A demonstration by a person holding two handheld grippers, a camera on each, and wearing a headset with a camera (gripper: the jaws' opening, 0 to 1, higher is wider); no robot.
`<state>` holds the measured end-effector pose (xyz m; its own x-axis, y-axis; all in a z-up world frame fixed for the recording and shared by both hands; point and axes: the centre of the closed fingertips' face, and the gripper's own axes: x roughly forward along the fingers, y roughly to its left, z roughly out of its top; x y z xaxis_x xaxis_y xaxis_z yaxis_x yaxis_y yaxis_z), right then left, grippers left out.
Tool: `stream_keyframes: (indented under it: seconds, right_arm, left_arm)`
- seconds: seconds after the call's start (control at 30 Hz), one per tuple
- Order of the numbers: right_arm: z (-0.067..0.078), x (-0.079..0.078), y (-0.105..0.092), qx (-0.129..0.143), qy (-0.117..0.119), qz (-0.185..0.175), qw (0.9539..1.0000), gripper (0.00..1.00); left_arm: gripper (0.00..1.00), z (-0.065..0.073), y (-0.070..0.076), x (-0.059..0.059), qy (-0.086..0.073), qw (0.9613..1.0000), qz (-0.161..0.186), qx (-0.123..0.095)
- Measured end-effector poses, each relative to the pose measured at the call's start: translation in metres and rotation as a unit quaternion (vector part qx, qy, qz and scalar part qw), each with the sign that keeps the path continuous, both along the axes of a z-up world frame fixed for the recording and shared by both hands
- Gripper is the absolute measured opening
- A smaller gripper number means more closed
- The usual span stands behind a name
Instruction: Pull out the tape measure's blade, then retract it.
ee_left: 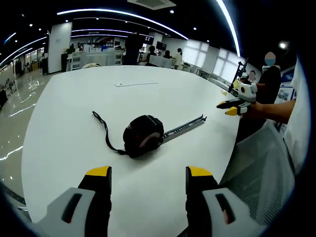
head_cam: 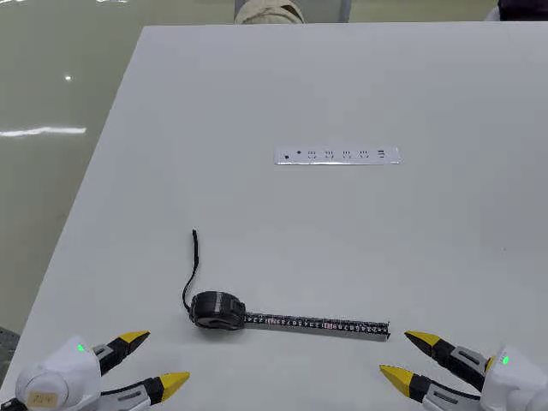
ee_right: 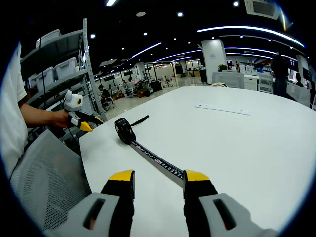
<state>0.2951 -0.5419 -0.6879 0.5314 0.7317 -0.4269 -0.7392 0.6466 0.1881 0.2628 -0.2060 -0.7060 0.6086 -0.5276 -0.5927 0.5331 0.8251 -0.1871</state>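
**On the Workbench: Blade Extended, Retraction Pending**

Near the front edge of the table (head_cam: 342, 86), the black tape measure (head_cam: 217, 309) lies on its side. Its blade (head_cam: 317, 324) is drawn out flat to the right, and its wrist strap (head_cam: 192, 265) trails toward the far side.

1. Progress: the pull-out step appears complete. Retraction remains to be done, as the blade lies extended and unheld.
2. Left gripper (head_cam: 157, 358): jaws wide apart, empty, near the case on its left.
3. Right gripper (head_cam: 404, 355): jaws wide apart, empty. The blade tip lies just beside them, and contact cannot be confirmed.
4. Surface: plain white and matte. A white power strip (head_cam: 336, 155) lies well apart, toward the far side.
5. Room: a large open hall with a glossy floor (head_cam: 51, 86), ceiling light strips, and shelving with bins. People are present in the distance.
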Motion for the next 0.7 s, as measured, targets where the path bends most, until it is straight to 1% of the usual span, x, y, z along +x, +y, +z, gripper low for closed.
stream_keyframes:
  seconds: [0.03,0.07,0.1,0.17,0.27,0.33,0.5,0.63,0.7]
  right_arm:
    - [-0.001,0.001,-0.002,0.003,0.002,-0.007,1.0000,0.41]
    - [-0.002,0.000,-0.004,0.000,0.008,-0.013,0.9999,0.44]
    - [-0.001,-0.001,-0.004,-0.003,0.007,-0.013,0.9999,0.44]
    - [-0.002,-0.004,-0.007,-0.007,0.015,-0.018,0.9997,0.46]
    - [-0.002,-0.008,-0.010,-0.010,0.014,-0.021,0.9996,0.46]
    - [-0.002,-0.010,-0.013,-0.008,0.017,-0.027,0.9995,0.48]
    - [-0.003,-0.019,-0.015,-0.011,0.018,-0.027,0.9994,0.47]
    - [-0.005,-0.025,-0.019,-0.013,0.025,-0.030,0.9991,0.51]
    - [-0.006,-0.028,-0.020,-0.014,0.027,-0.034,0.9990,0.53]
  left_arm:
    - [0.60,0.000,0.000,-0.001,0.001,1.0000,0.001,-0.001]
    - [0.60,-0.001,0.001,-0.003,0.001,1.0000,0.004,-0.002]
    - [0.61,-0.001,0.002,-0.004,0.002,1.0000,0.007,-0.001]
    - [0.62,-0.001,0.003,-0.006,0.004,0.9999,0.015,-0.003]
    - [0.63,-0.001,0.005,-0.011,0.006,0.9998,0.021,-0.002]
    - [0.64,0.000,0.007,-0.013,0.008,0.9996,0.029,-0.001]
    - [0.64,0.001,0.012,-0.019,0.007,0.9992,0.038,-0.001]
    - [0.66,0.002,0.015,-0.023,0.007,0.9989,0.047,-0.001]
    - [0.68,0.003,0.016,-0.025,0.005,0.9986,0.053,-0.005]
